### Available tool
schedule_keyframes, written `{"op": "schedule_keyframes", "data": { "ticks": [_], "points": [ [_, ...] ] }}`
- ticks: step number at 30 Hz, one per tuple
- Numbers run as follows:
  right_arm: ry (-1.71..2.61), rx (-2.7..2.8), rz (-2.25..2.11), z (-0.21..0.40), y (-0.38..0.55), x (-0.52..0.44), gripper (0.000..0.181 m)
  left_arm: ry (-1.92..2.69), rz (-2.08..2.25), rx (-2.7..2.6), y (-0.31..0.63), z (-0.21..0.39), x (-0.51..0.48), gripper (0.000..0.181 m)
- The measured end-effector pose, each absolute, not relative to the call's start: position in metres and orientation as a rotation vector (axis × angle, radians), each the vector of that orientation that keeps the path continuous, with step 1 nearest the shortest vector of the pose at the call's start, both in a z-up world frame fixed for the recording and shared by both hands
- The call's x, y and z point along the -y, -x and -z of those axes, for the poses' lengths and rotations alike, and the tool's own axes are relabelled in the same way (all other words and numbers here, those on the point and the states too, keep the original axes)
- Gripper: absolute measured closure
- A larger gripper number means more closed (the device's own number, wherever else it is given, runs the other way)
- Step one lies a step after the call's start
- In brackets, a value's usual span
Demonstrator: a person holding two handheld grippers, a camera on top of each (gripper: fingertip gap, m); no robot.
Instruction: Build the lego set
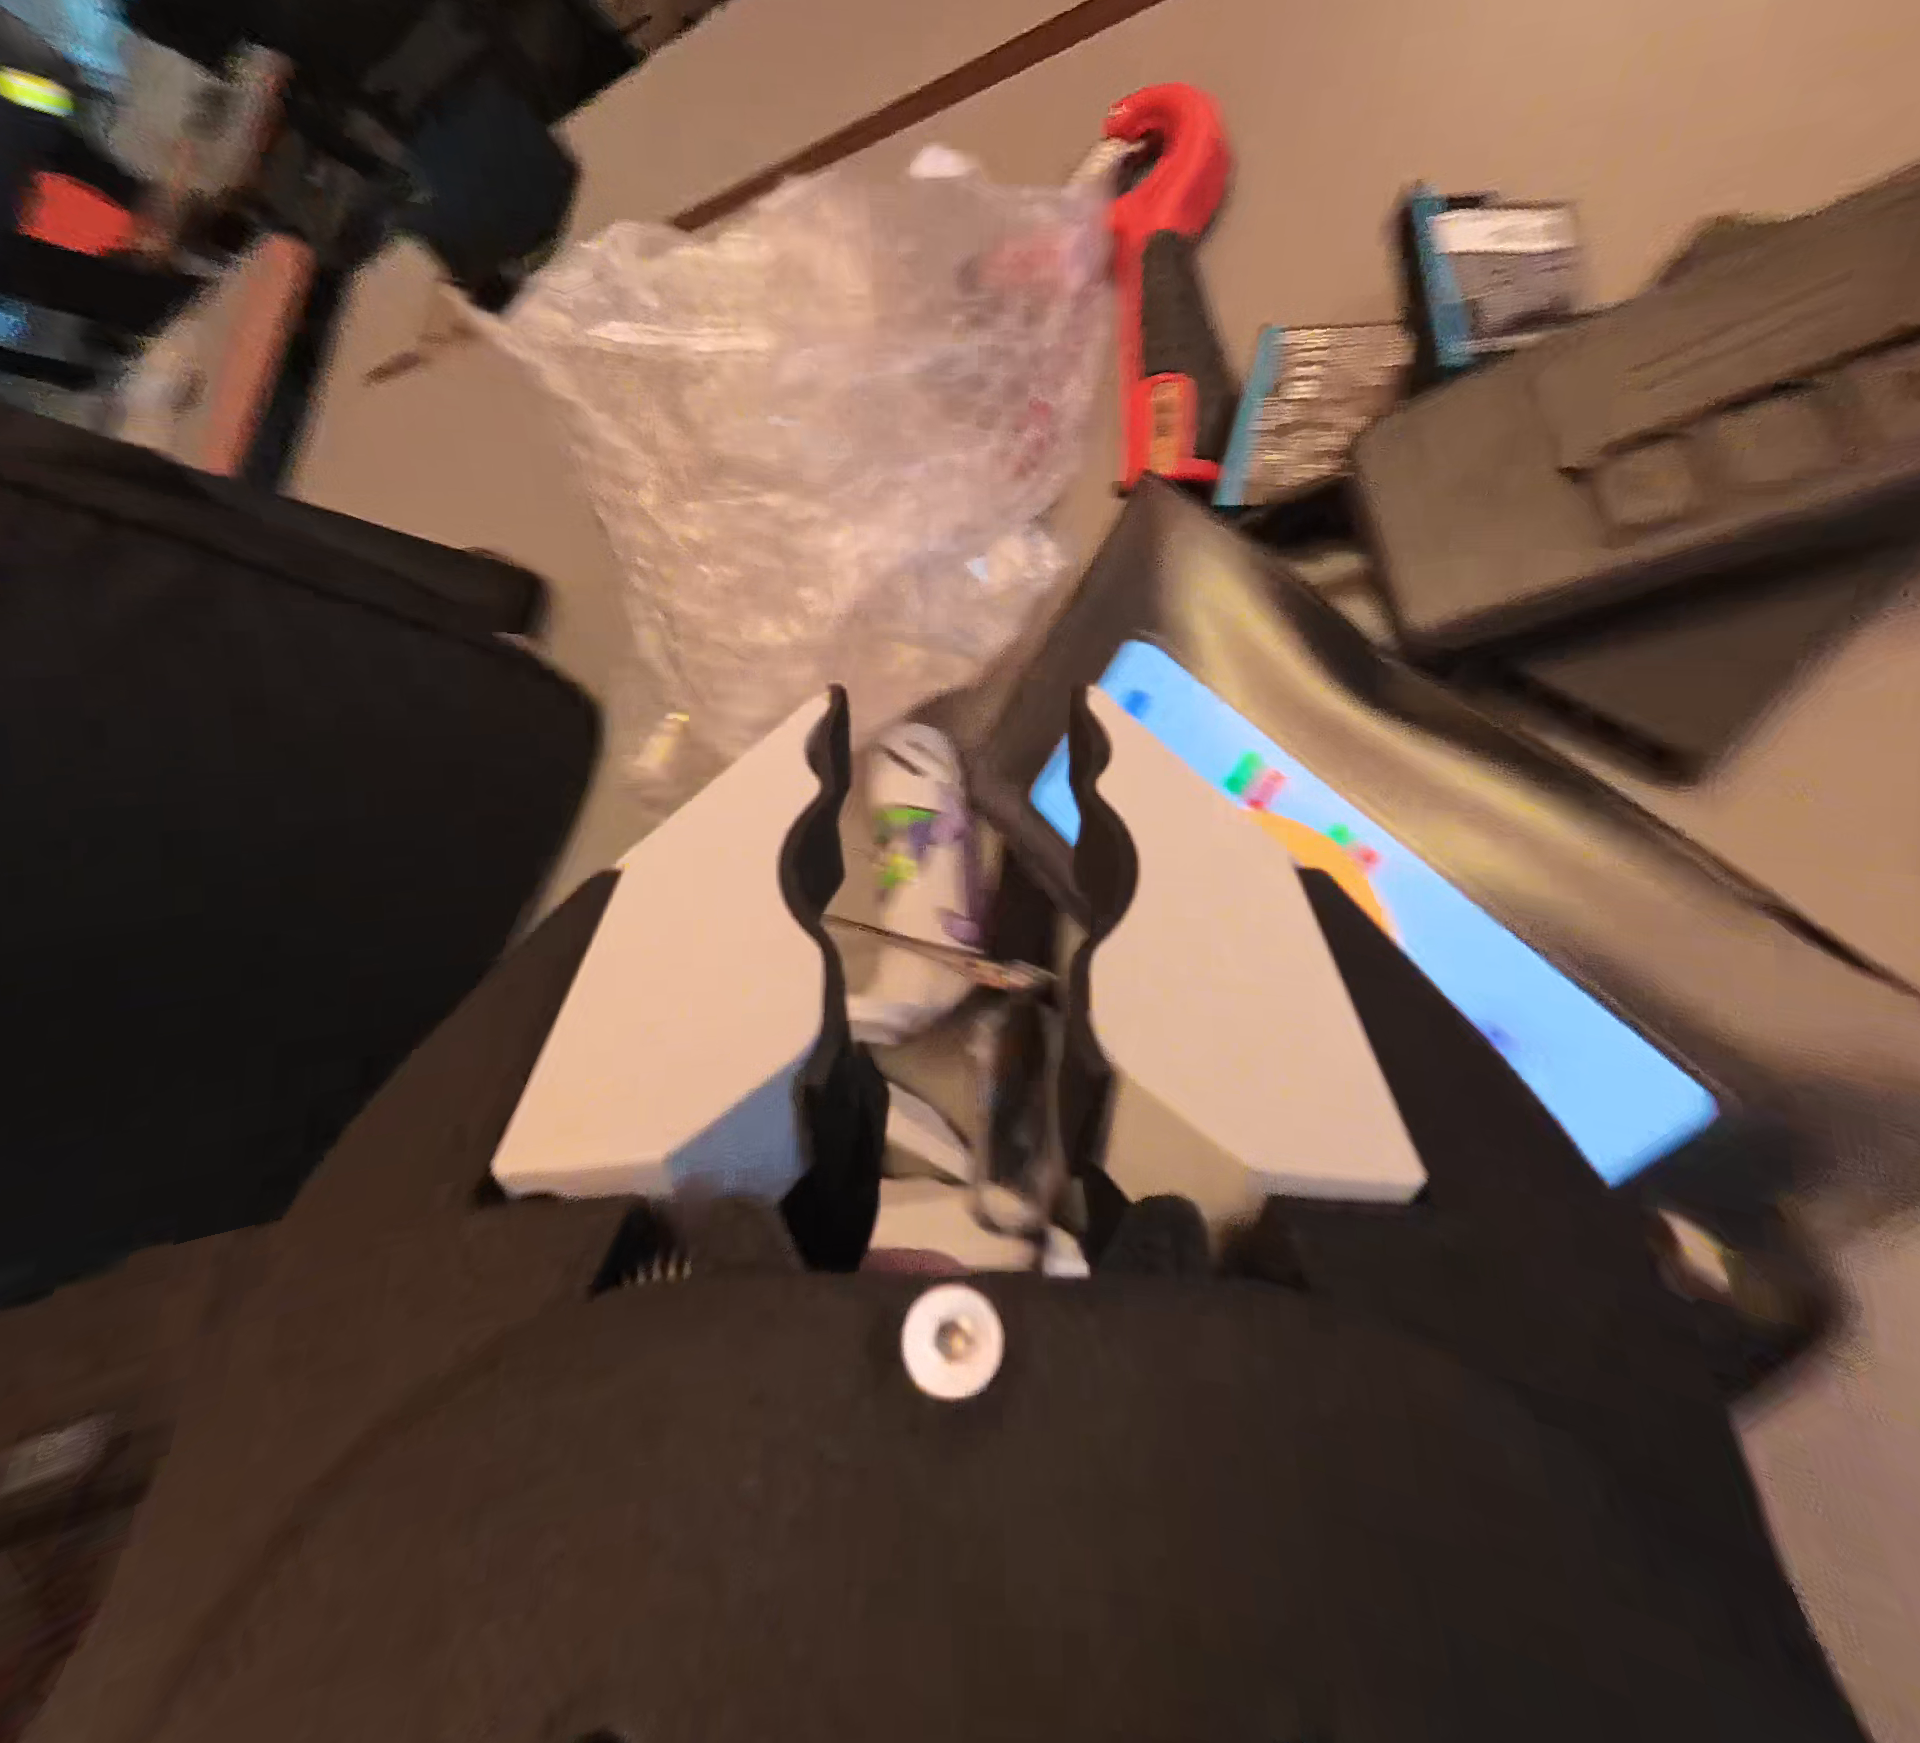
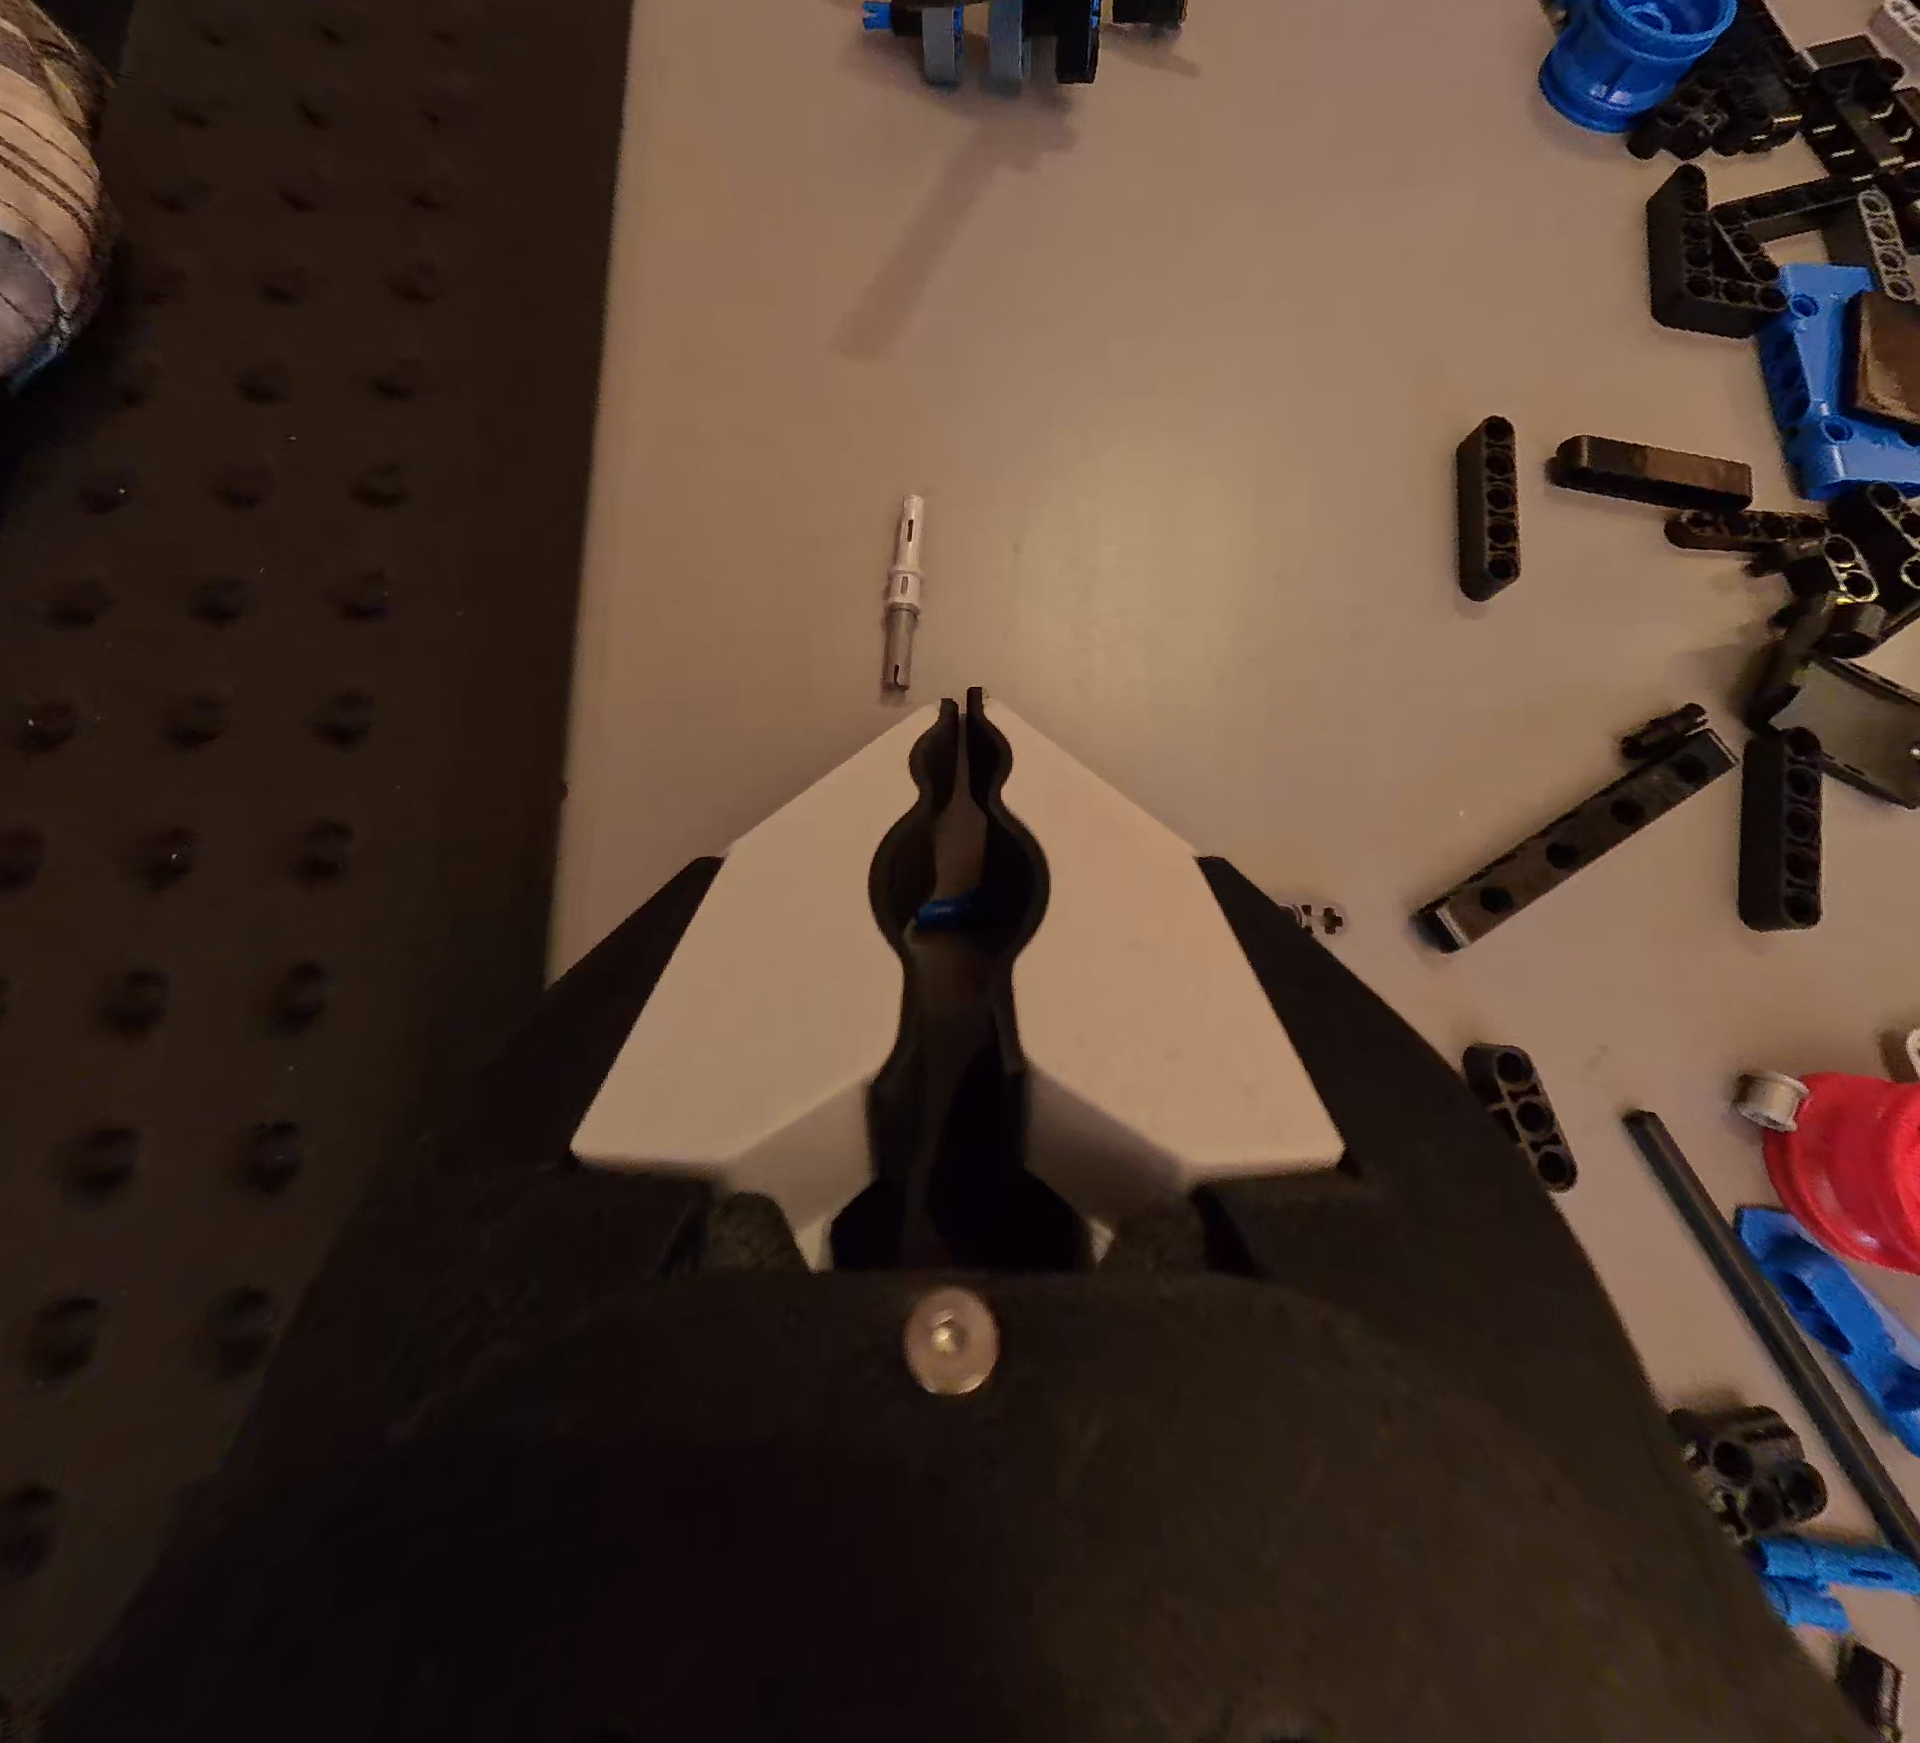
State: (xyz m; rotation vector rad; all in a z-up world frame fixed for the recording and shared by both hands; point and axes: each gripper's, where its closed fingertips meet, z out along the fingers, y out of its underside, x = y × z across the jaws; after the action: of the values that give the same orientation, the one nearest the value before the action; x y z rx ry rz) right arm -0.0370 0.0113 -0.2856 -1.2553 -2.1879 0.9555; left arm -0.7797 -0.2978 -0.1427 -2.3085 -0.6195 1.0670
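Note:
In the right wrist view my right gripper [image 2: 961, 706] is shut, with a small blue pin [image 2: 948, 912] pinched in the hollow between its fingers. It hovers over the beige table [image 2: 1143, 446]. A light grey axle pin [image 2: 902, 592] lies just ahead and left of the tips. A part-built black, grey and blue assembly [image 2: 1029, 0] stands farther ahead. In the blurred left wrist view my left gripper [image 1: 958, 706] has its jaws apart. A white printed item [image 1: 914, 862] and the corner of a black tablet cover [image 1: 1247, 613] lie between them. Contact is unclear.
Loose black beams [image 2: 1569, 841], blue hubs [image 2: 1621, 20] and red parts [image 2: 1860, 1184] crowd the right side. A black studded mat [image 2: 260, 550] borders the table on the left. The left wrist view shows a lit tablet [image 1: 1403, 945], a crumpled clear bag [image 1: 810, 405], a red tool [image 1: 1164, 259] and dark cases [image 1: 1662, 467]. Spacing between my two grippers at the tips: around 80 cm.

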Motion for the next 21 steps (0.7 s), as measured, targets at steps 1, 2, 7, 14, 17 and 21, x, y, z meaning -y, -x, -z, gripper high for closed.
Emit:
{"op": "schedule_keyframes", "data": {
  "ticks": [1,2,7,14,17,21],
  "points": [
    [1.255,2.189,-0.96,0.285,0.037,-0.011,0.181,2.31,-0.966,0.613,0.765,0.145,0.295,0.151],
    [1.253,2.192,-0.963,0.285,0.037,-0.011,0.181,2.323,-0.872,0.591,0.751,0.148,0.292,0.158],
    [1.24,2.192,-0.963,0.285,0.036,-0.01,0.181,2.456,-0.486,0.634,0.709,0.195,0.282,0.135],
    [1.238,2.181,-0.959,0.284,0.037,-0.011,0.181,2.442,-0.442,0.743,0.721,0.217,0.29,0.165],
    [1.242,2.182,-0.963,0.284,0.037,-0.011,0.181,2.377,-0.534,0.707,0.727,0.191,0.287,0.167],
    [1.251,2.187,-0.97,0.284,0.037,-0.011,0.181,2.303,-0.661,0.498,0.727,0.137,0.236,0.167]
  ]
}}
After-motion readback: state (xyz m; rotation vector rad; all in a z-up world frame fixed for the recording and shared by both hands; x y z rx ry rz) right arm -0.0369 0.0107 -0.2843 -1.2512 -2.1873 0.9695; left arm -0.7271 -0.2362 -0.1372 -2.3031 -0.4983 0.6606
